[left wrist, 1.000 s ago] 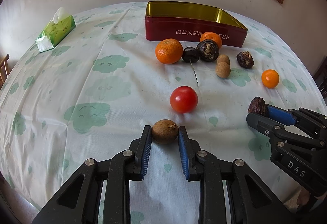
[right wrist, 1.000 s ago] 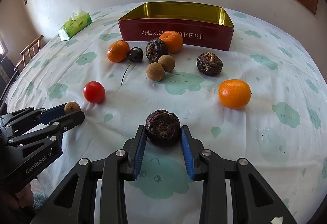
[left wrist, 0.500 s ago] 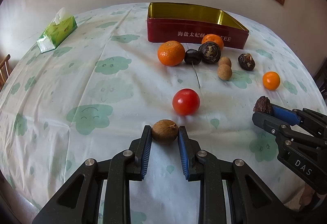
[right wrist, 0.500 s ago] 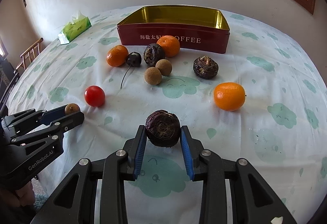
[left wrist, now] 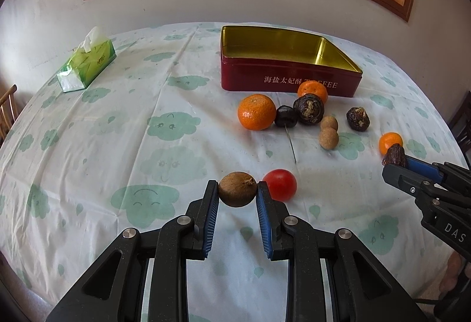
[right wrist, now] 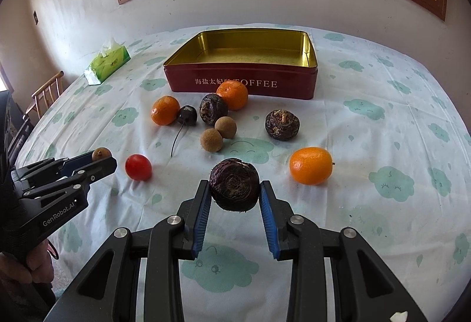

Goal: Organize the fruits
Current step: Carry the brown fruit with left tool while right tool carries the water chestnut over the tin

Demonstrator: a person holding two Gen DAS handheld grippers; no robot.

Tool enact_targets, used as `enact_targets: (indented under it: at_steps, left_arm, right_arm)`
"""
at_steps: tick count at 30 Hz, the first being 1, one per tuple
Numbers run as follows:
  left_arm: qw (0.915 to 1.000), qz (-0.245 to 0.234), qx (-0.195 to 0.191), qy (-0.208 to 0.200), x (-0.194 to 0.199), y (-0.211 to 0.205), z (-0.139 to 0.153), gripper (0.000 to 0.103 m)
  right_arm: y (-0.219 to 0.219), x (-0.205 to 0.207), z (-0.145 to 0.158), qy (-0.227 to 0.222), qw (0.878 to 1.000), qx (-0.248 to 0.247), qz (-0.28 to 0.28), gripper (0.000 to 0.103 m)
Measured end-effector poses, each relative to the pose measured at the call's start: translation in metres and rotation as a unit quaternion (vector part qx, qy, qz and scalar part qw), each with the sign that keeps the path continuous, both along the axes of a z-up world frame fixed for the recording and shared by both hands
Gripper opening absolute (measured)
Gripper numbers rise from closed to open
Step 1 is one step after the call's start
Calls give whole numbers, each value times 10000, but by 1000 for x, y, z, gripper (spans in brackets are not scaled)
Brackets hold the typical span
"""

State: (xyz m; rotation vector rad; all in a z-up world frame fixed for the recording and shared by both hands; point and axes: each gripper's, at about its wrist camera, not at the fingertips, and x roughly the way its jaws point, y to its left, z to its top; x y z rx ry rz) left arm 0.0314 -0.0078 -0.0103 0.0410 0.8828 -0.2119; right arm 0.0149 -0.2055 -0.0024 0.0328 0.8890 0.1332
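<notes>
My left gripper [left wrist: 237, 193] is shut on a small brown round fruit [left wrist: 237, 189] and holds it above the table, near a red tomato [left wrist: 279, 185]. My right gripper [right wrist: 235, 189] is shut on a dark purple water chestnut [right wrist: 234, 188], also lifted. Each gripper shows in the other view, the left [right wrist: 101, 158] and the right [left wrist: 396, 158]. An open red toffee tin [right wrist: 244, 83] with an empty gold inside stands at the back. In front of it lie oranges [right wrist: 311, 165], a cherry [right wrist: 187, 115], two longans [right wrist: 211, 140] and two more water chestnuts [right wrist: 282, 124].
A green tissue pack [left wrist: 87, 64] lies at the back left of the cloud-print tablecloth [left wrist: 117, 145]. A wooden chair [right wrist: 44, 92] stands past the table's left edge. A wall with a window runs behind the table.
Both grippers have risen from the table with their fruits held, and both views now tilt up to show the tin and window.
</notes>
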Motion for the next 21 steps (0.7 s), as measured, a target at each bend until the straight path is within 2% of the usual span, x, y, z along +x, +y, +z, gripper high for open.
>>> enact_targets:
  at_steps: [8,21]
  left_arm:
    - [9999,77,-66,-139,26,0,18,27]
    - [9992,32,-179,-342,97,-16,50,27]
  right_arm:
    - [-16,29,20,-197,9996,-180,-118,31]
    - [-40,95,43,-312,9989,-257,-223,31]
